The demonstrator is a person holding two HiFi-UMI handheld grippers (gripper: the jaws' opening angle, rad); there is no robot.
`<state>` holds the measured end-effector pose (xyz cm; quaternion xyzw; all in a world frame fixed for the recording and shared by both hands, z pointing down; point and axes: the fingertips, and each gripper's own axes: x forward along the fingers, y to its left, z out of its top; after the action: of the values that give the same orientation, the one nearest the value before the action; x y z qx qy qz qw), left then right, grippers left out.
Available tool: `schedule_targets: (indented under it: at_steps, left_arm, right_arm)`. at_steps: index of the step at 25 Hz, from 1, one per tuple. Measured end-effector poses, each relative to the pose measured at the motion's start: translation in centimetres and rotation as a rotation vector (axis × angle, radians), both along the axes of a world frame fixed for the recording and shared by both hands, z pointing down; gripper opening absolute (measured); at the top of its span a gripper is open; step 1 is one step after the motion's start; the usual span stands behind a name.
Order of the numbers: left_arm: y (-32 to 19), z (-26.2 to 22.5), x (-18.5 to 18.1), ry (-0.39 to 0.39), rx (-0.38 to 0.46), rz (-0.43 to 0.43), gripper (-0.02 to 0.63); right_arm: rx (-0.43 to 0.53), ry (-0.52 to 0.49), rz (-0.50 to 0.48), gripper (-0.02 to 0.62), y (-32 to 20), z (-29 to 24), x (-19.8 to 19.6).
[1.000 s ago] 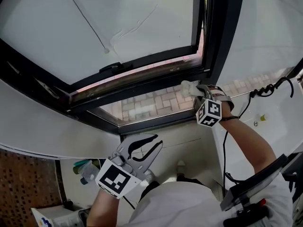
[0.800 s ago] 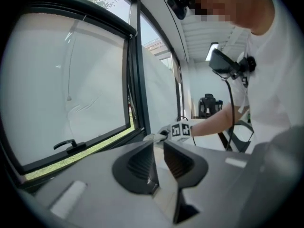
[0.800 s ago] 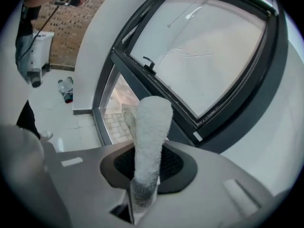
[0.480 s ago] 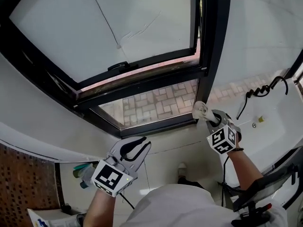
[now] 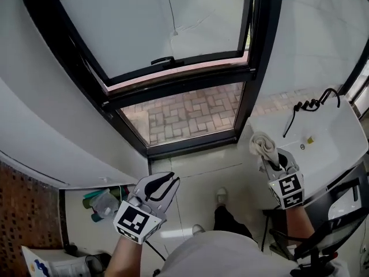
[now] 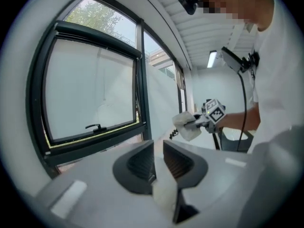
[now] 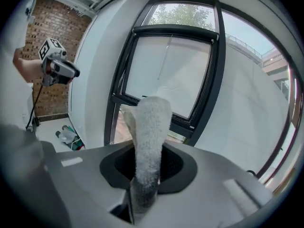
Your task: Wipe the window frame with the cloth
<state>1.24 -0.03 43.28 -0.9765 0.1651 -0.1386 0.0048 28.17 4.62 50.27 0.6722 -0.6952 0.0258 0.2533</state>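
Note:
The black window frame (image 5: 179,88) fills the upper head view, its sash tilted open above a lower pane showing brick paving. My right gripper (image 5: 271,157) is shut on a white fluffy cloth (image 5: 263,145), held low right of the frame's bottom corner and apart from it. In the right gripper view the cloth (image 7: 151,127) stands up between the jaws in front of the window frame (image 7: 212,70). My left gripper (image 5: 170,180) hovers below the frame, jaws together and holding nothing. The left gripper view shows the cloth (image 6: 186,126) away from the window frame (image 6: 95,144).
A white basin (image 5: 328,137) with a black hose fitting (image 5: 305,105) stands at the right. Bottles (image 5: 101,203) lie on the tiled floor at the lower left by a brick wall (image 5: 23,212). The person's shoe (image 5: 222,196) is on the floor below the window.
My right gripper has pulled the cloth off the frame's lower right corner, down and to the right. The left gripper has stayed low.

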Motion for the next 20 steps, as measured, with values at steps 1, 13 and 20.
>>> schedule_targets:
  at_steps: [1,13,20]
  left_arm:
    - [0.6,0.6,-1.2,0.005,-0.006,-0.007,0.081]
    - [1.7,-1.1,-5.5,0.049,0.024,-0.158,0.080]
    - [2.3,-1.6,-3.1,0.047,0.031,-0.148,0.080]
  right_arm:
    - [0.012,-0.004,0.002,0.072,1.2,-0.6,-0.9]
    - [0.131,-0.095,-0.002,0.072,5.3,-7.4,-1.3]
    - [0.160,-0.152,-0.012,0.072,6.2,-7.9,-0.5]
